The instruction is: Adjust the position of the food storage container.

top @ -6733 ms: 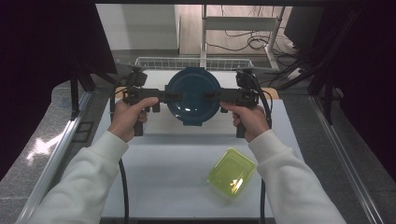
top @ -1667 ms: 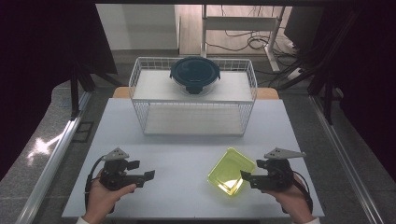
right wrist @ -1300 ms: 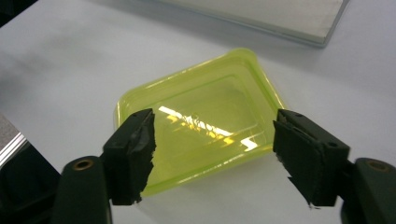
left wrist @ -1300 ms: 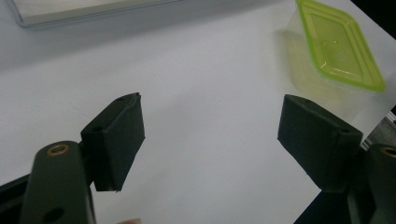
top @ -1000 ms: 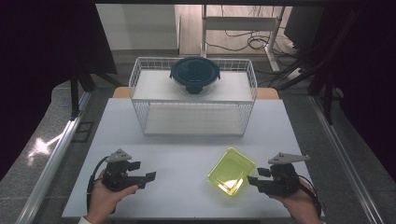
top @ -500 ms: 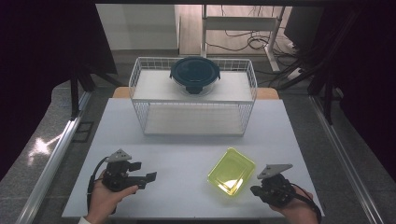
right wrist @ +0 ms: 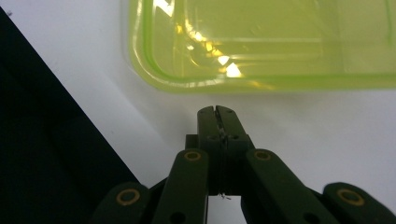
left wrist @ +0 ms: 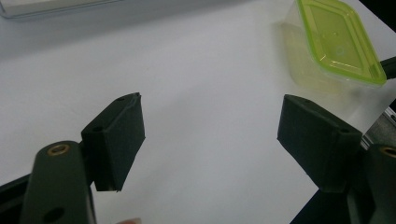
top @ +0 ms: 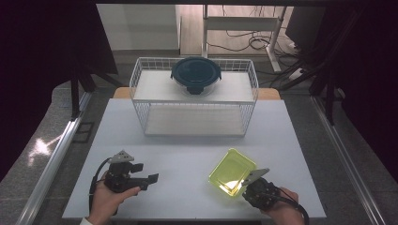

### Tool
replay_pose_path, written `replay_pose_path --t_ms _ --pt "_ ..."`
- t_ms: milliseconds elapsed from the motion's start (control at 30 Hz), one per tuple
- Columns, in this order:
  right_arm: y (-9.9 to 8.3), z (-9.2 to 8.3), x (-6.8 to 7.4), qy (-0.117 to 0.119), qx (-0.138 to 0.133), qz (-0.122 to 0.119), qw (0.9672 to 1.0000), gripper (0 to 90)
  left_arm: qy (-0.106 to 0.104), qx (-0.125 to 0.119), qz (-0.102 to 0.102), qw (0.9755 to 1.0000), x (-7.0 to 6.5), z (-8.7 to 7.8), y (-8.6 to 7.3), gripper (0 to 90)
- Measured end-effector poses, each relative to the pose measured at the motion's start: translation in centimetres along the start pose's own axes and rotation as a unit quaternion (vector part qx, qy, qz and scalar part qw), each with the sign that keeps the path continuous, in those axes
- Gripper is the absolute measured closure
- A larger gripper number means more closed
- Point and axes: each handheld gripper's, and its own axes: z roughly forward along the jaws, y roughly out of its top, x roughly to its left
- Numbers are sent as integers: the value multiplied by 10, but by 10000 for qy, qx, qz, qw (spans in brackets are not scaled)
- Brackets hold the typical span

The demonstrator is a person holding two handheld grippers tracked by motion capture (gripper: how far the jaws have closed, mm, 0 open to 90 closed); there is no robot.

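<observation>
A yellow-green lidded container [top: 232, 178] lies on the white table at the front right; it also appears as the container [left wrist: 334, 44] and the container [right wrist: 261, 42]. My right gripper [top: 246, 185] sits just behind its near edge, jaws pressed together with nothing between them; the right gripper [right wrist: 215, 110] points at the container's rim, a short way off. My left gripper [top: 152, 178] rests at the front left, held in a hand; the left gripper [left wrist: 210, 135] stands wide open over bare table. A dark teal round lidded bowl [top: 195, 74] sits on top of the wire rack [top: 141, 89].
The white wire rack stands at the back middle of the table [top: 187, 154], with a shelf under its top. The table's front edge runs close below both hands. Dark curtains and metal rails flank the table.
The right gripper has turned toward the container and closed its jaws, ending close to the container's near edge. The left gripper has hardly moved.
</observation>
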Motion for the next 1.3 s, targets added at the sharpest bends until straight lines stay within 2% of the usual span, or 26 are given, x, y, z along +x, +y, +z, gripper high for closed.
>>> replay_pose_path --t_ms 133,233,500,533,633,900,1167,1300 --pt "11 7 7 -107 86 -92 9999 888 -24 19 -3 10000 0 1 0 222" --pt "19 10 12 -97 153 -99 9998 888 27 22 -27 10000 2 1 0 217" --pt "34 21 20 -81 171 166 9997 889 76 20 -62 9999 3 0 -1 215" --pt "38 25 23 -75 118 298 9995 888 71 25 -65 10000 3 1 -1 215" --pt "44 32 27 -26 19 475 9989 888 78 32 -65 9999 3 1 -1 215" --pt "55 40 32 -36 -160 606 9980 888 77 45 -53 9999 4 1 -1 215" --pt "52 37 30 68 -200 652 9976 888 75 24 -77 9999 5 0 -1 214" --pt "48 19 27 268 -416 677 9965 888 78 10 -84 9999 6 0 -2 214"
